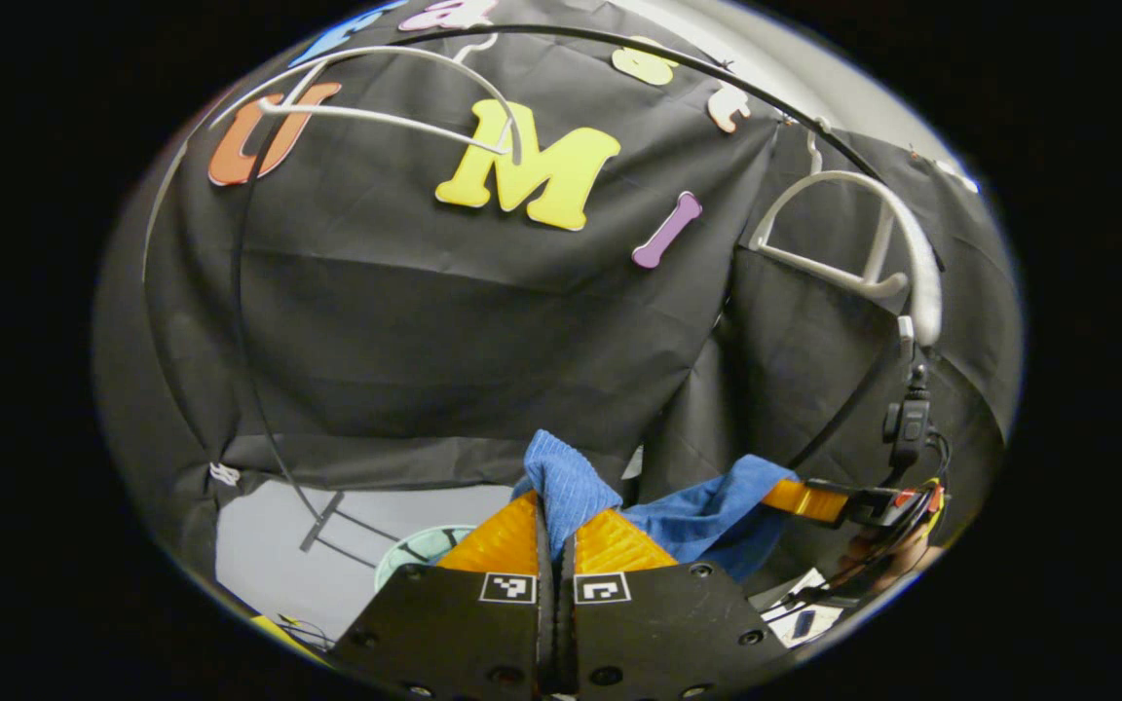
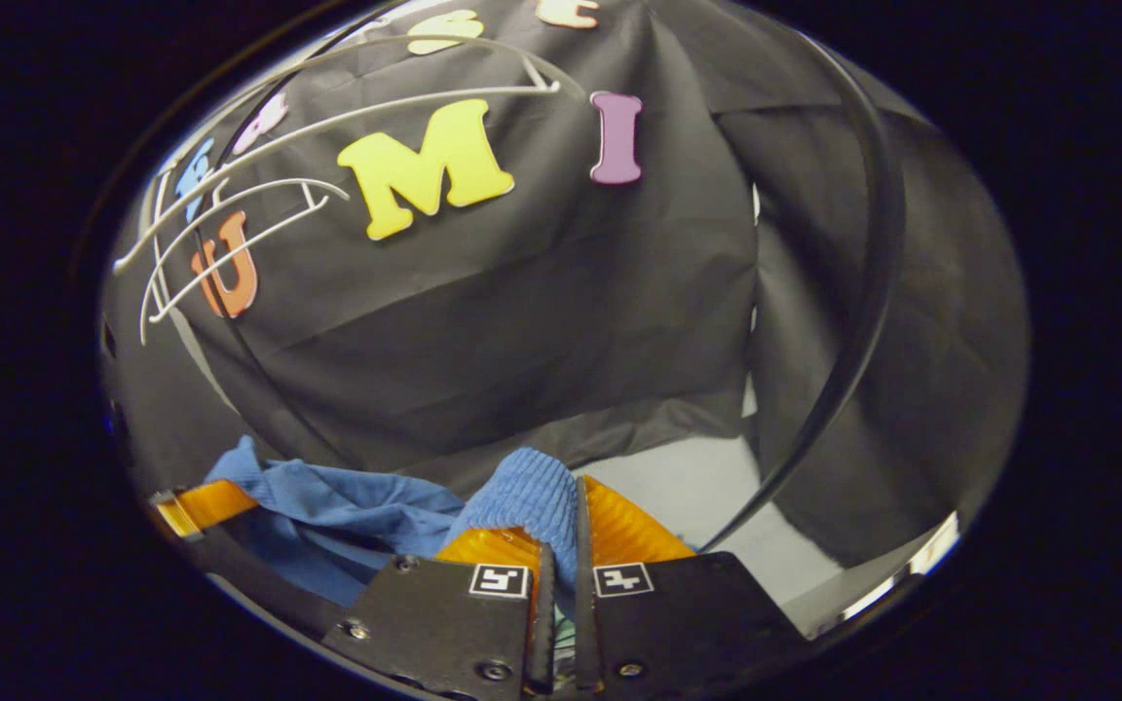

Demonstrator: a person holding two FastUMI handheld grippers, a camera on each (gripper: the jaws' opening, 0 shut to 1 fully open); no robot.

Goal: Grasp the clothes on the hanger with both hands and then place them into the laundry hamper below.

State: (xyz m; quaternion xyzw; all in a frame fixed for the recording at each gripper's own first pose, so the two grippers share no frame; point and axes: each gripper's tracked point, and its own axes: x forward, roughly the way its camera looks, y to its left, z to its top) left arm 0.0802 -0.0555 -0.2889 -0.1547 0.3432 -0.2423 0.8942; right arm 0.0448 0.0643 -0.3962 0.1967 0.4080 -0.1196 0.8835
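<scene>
We saw a blue garment (image 1: pixel 707 521) held in the air in front of the black cloth wall (image 1: pixel 405 321), stretched roughly level between the two grippers, its long axis running from one to the other. In the left gripper view, the left gripper (image 1: pixel 556 531) was clenched on a ribbed blue edge; farther right, the other gripper gripped the opposite end. In the right gripper view, the right gripper (image 2: pixel 576 531) pinched a ribbed fold of the garment (image 2: pixel 347 516). The left gripper view also showed a pale green hamper rim (image 1: pixel 420 547) below and two bare white hangers (image 1: pixel 873 253) overhead.
</scene>
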